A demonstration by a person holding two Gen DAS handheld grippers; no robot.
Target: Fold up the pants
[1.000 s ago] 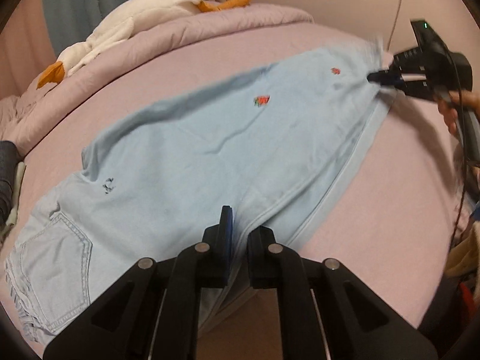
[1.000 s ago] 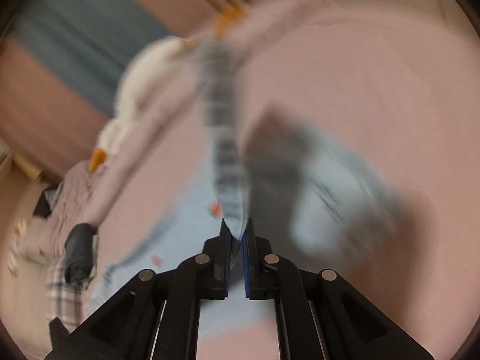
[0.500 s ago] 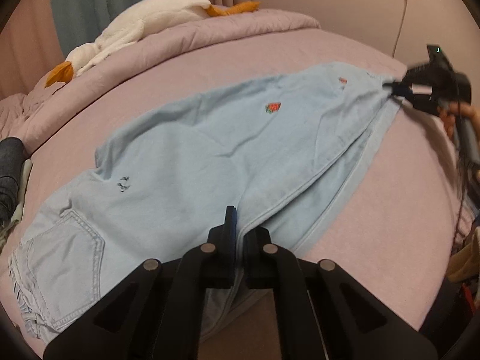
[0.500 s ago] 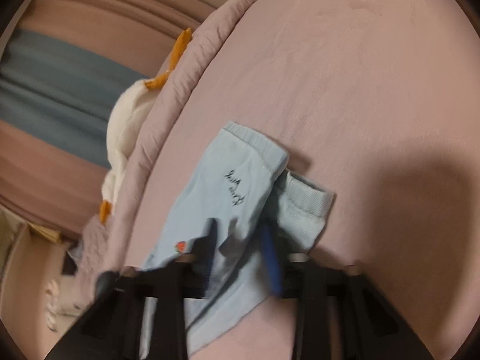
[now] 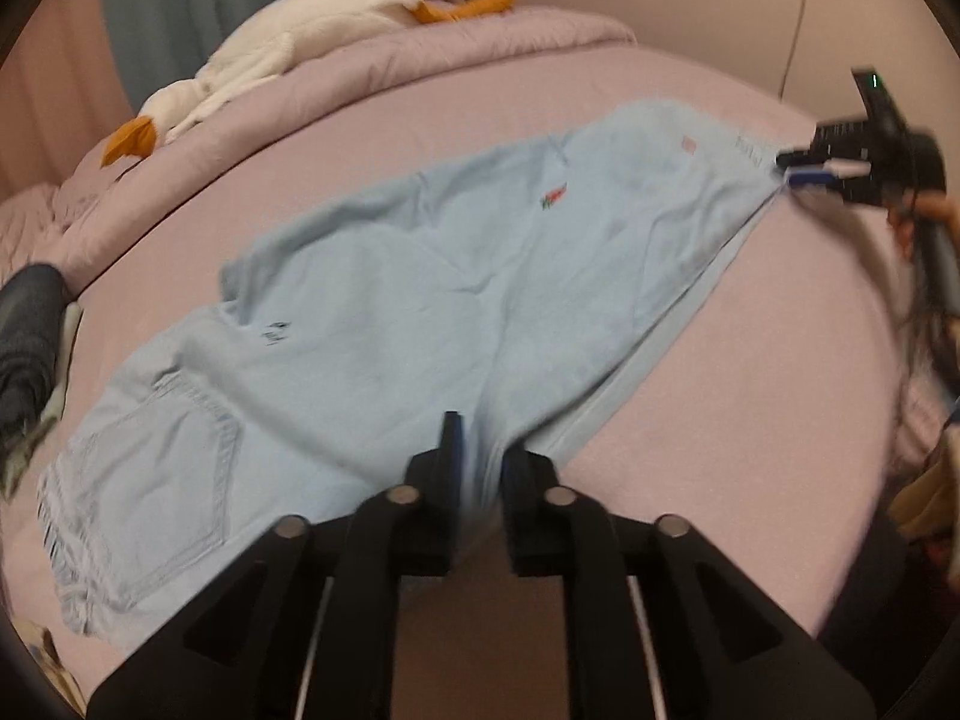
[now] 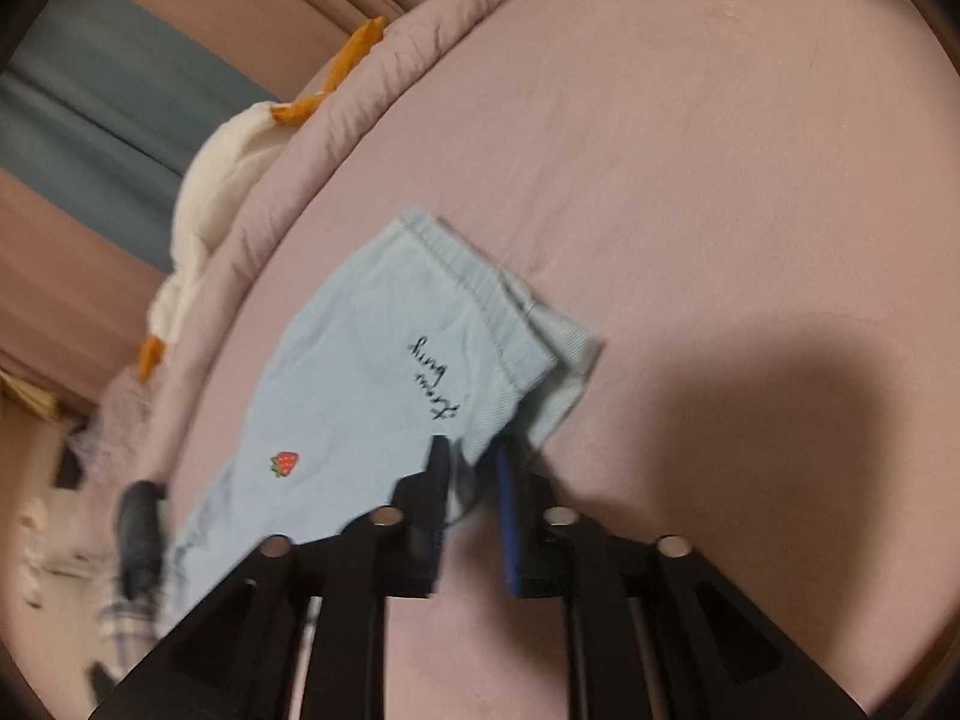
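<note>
Light blue pants [image 5: 420, 300] with strawberry prints lie folded lengthwise on the pink bed [image 5: 750, 390], legs stacked. My left gripper [image 5: 480, 450] is open at the near edge by the crotch, the cloth lying loose between its fingers. My right gripper [image 6: 471, 468] is open over the waistband end of the pants [image 6: 384, 396]; it also shows in the left wrist view [image 5: 804, 171] at the far right end of the pants.
A white plush goose [image 5: 288, 42] lies on a rolled pink quilt [image 5: 420, 60] at the back of the bed. Dark clothing [image 5: 30, 330] sits at the left edge. A wall with a cable [image 5: 792, 42] stands behind the bed.
Both grippers have opened and let go of the pants. The right gripper lowered the waistband end onto the bed; the pants now rest flat.
</note>
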